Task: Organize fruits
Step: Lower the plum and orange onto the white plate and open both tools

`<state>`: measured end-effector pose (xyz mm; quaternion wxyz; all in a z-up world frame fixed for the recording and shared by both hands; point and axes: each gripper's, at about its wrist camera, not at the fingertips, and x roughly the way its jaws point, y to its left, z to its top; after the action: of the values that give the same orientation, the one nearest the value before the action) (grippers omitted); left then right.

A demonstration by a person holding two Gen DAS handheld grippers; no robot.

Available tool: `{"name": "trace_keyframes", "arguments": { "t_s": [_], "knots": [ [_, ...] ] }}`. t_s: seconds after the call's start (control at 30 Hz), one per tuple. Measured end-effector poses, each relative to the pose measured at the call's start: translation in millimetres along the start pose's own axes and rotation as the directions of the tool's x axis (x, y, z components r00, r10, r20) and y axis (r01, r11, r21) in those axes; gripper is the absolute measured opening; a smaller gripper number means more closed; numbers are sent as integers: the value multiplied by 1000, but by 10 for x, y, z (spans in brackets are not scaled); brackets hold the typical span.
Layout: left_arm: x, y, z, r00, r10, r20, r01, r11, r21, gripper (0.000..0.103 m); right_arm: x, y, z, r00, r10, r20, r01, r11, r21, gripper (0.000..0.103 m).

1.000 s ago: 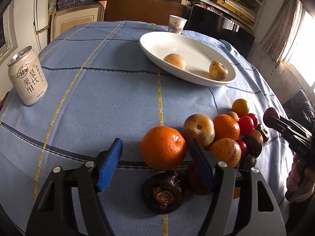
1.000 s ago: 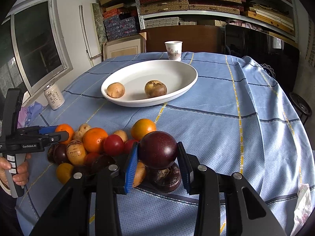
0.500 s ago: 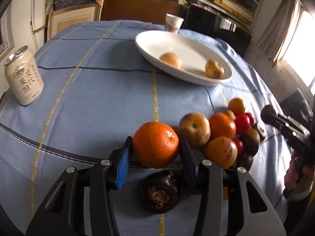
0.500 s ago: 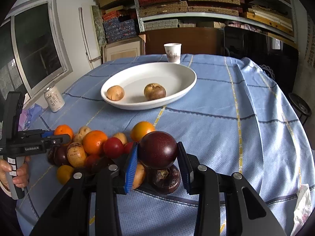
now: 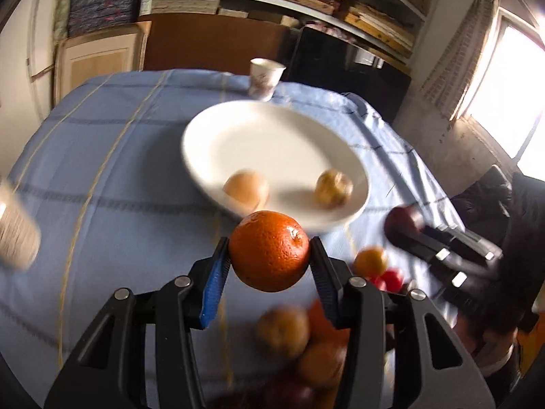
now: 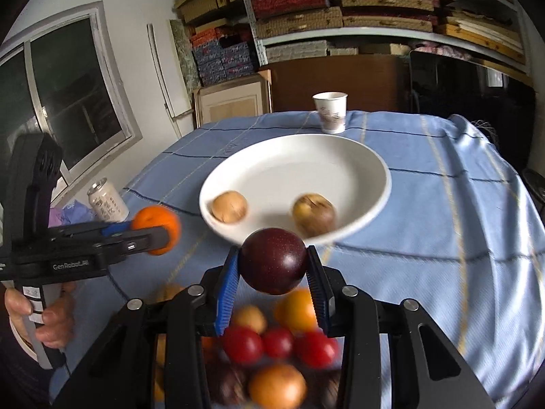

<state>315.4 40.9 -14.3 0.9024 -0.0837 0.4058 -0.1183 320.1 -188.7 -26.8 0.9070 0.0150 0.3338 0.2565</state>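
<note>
Grippers first. The left gripper is squeezed on an orange, held up off the table in the lower middle of the left wrist view. The right gripper is squeezed on a dark purple fruit, also up in the air, in the lower middle of the right wrist view. At the left edge of that view, a hand grips the left gripper's handle.

Just above both held fruits in the frames sits a white plate on the blue tablecloth. Two brownish fruits lie in it, apart from each other. Low in the frame, a blurry pile of fruits rests on the cloth: red, orange and dark ones. A paper cup stands behind the plate. A drink can stands at the left.
</note>
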Motion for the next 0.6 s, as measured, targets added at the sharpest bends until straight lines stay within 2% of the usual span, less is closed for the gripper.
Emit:
{"name": "trace_keyframes", "arguments": {
  "t_s": [0.07, 0.17, 0.4, 0.43, 0.5, 0.57, 0.6],
  "knots": [
    [122, -39, 212, 1000, -8, 4, 8, 1000, 10, 46, 162, 23, 140, 1000, 10, -25, -9, 1000, 24, 39],
    [334, -74, 473, 1000, 19, 8, -19, 999, 35, 46, 390, 35, 301, 998, 1, -63, 3, 999, 52, 39],
    [855, 19, 771, 995, 47, -83, -45, 999, 23, 47, 804, 44, 384, 986, -20, -165, 29, 998, 52, 40],
    [889, 25, 774, 994, 54, -93, -52, 998, 22, 50, 819, 61, 378, 985, -20, -171, 27, 999, 37, 41],
    [834, 18, 765, 996, 57, -74, -56, 998, 22, 76, 777, 83, 382, 987, -24, -160, 27, 999, 17, 41],
    [646, 5, 726, 997, 77, -9, -77, 997, 24, 89, 644, 97, 398, 991, -21, -129, 21, 1000, 2, 43],
    [551, -2, 702, 996, 84, 15, -84, 996, 22, 92, 520, 102, 408, 995, -15, -102, 14, 1000, -6, 43]
  ]
}}
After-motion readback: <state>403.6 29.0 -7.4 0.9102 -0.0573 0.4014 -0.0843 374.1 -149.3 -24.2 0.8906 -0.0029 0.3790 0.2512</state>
